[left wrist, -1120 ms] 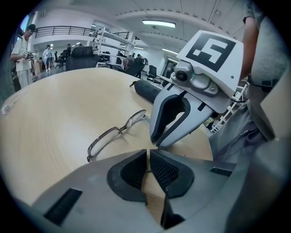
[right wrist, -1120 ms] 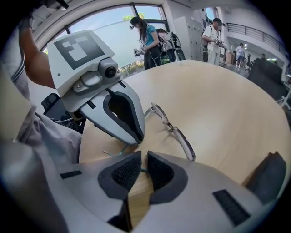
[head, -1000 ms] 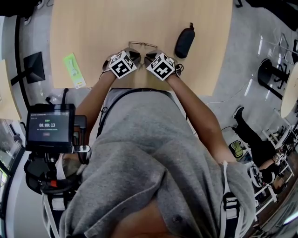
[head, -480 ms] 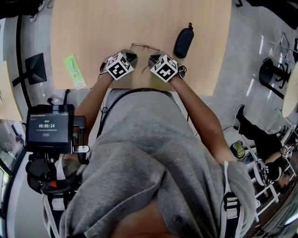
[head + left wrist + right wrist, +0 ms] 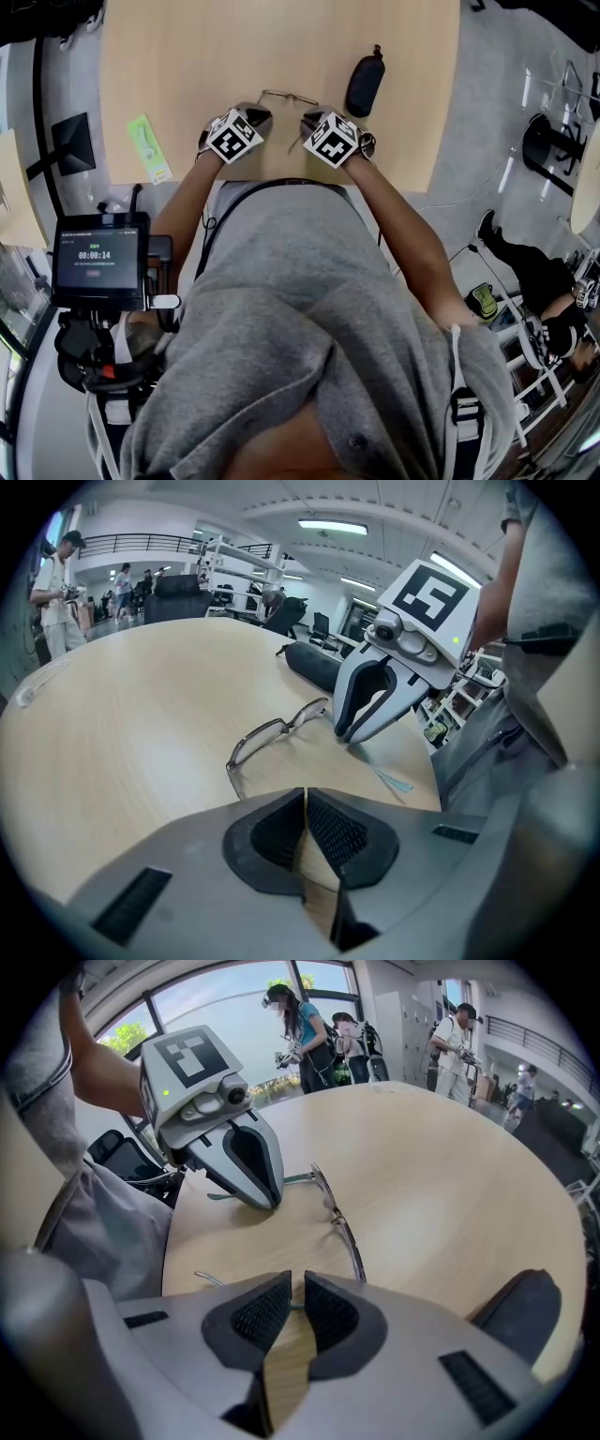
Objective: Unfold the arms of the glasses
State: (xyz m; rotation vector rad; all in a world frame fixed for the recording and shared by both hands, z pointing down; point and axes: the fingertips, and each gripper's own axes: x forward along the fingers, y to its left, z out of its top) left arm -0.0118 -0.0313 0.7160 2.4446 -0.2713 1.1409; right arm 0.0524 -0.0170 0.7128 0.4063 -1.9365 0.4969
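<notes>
**Position.** The glasses (image 5: 289, 96) lie on the wooden table (image 5: 187, 56) near its front edge, front rim turned away from the person. Both arms appear swung out toward the person. The left gripper (image 5: 255, 114) and the right gripper (image 5: 313, 120) each sit over one arm, presumably to draw it open without lifting the frame.

**Head view.** The marker cubes hide the arms and the jaws.

**Right gripper view.**
- Its own jaws stand nearly together, with a thin strand of arm between the pads.
- The other gripper's tip is closed across the far arm, whose teal end sticks out beyond it.

**Left gripper view.**
- Its own jaws are pressed to a slit, and nothing can be seen in the slit.
- The right gripper's tip rests on the other arm.

**Surroundings.** A dark glasses case (image 5: 364, 86) lies just beyond the right gripper, apart from it.
</notes>
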